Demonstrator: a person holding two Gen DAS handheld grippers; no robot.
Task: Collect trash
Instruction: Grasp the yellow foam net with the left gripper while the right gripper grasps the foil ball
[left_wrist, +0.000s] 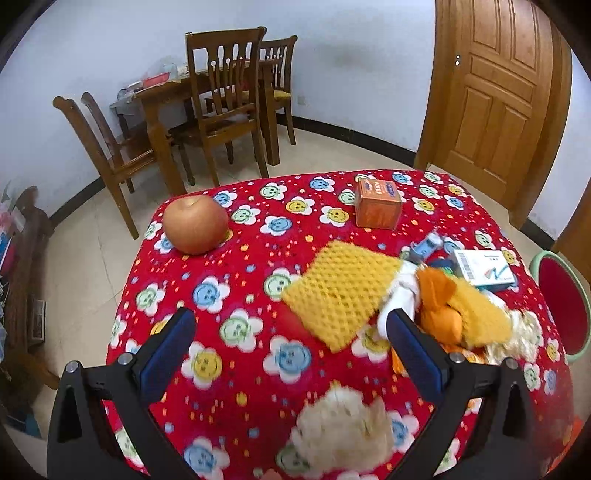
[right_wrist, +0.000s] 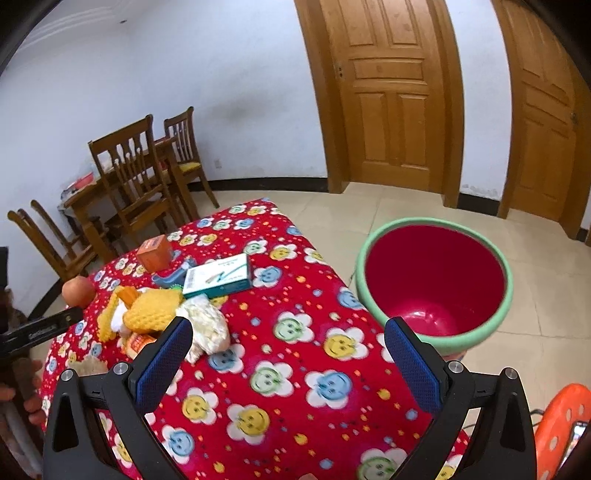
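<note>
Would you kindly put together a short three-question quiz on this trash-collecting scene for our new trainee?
1. True or false: the red bin with the green rim stands on the floor beside the table and looks empty.
2. Which item lies nearest the apple? A. the orange box B. the yellow foam net C. the white and teal carton
3. Fill in: both the left tool and the right tool are ____ and hold nothing.

Key: 1 true; 2 B; 3 open.
</note>
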